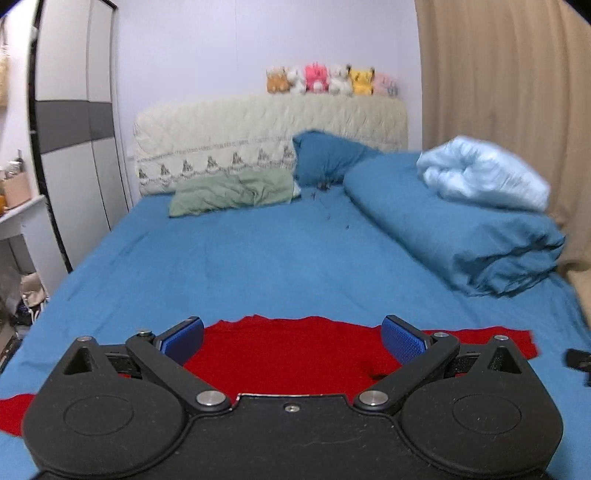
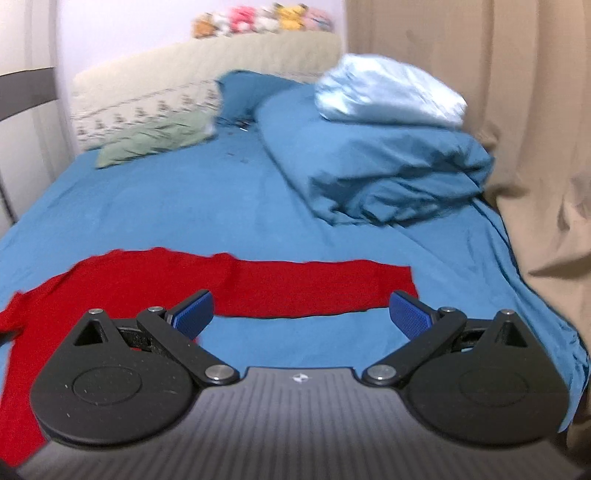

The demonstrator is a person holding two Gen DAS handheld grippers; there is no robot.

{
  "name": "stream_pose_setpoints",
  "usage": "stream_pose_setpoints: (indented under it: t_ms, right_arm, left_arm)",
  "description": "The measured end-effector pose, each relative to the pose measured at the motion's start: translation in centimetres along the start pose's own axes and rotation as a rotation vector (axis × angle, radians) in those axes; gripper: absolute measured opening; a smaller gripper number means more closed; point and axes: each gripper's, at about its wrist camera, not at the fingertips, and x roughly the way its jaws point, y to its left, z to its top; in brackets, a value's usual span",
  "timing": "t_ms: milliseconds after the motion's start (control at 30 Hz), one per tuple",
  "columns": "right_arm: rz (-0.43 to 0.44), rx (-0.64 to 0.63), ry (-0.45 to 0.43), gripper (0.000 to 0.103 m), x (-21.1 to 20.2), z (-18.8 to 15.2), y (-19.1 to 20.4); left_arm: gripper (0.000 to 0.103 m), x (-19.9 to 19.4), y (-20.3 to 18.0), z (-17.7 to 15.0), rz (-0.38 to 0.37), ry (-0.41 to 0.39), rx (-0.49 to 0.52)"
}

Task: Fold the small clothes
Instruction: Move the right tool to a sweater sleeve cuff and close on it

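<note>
Left wrist view: one left gripper (image 1: 291, 338), jaws wide apart, lower centre.
Right gripper (image 2: 301, 314): one, spread, empty.
Red garment (image 1: 295, 358): one, flat.
Plush toys (image 1: 330, 79): six, top centre.

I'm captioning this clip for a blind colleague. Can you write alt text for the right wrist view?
The open right gripper hovers over a red garment spread flat on a blue bedsheet, its sleeve stretching to the right. Behind lie a folded blue duvet topped by a pale blue bundle, a green pillow and plush toys on the headboard.
</note>
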Motion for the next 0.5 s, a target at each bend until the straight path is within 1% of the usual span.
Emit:
stream_pose_setpoints:
  t_ms: [33, 100, 200, 267, 333, 400, 500]
  right_arm:
    - [0.001, 0.025, 0.008, 0.103, 1.9, 0.0, -0.5]
    - [0.015, 0.09, 0.029, 0.103, 5.6, -0.5, -2.0]
    - [0.027, 0.171, 0.077, 0.103, 10.7, -2.5, -4.1]
    - [0.016, 0.191, 0.1, 0.103, 13.5, -4.3, -5.0]
    - [-0.003, 0.194, 0.102, 0.103, 15.9, -5.9, -5.8]
    - [-0.029, 0.198, 0.101, 0.103, 18.0, -7.1, -6.3]
    - [-0.038, 0.274, 0.093, 0.103, 20.9, -8.4, -7.6]
  left_arm:
    - [0.103, 2.3, -0.5, -0.2, 0.007, 0.028, 0.003]
    - [0.103, 7.1, -1.1, -0.8, -0.008, 0.09, 0.0]
    - [0.103, 13.4, -1.8, -2.4, -0.017, 0.173, -0.013]
    - [0.103, 16.5, -2.3, -3.4, -0.013, 0.209, 0.001]
    - [0.103, 19.1, -2.7, -4.5, -0.018, 0.236, 0.014]
    - [0.103, 21.7, -2.8, -5.6, -0.03, 0.277, 0.001]
    - [0.103, 24.9, -3.2, -6.9, -0.061, 0.318, -0.021]
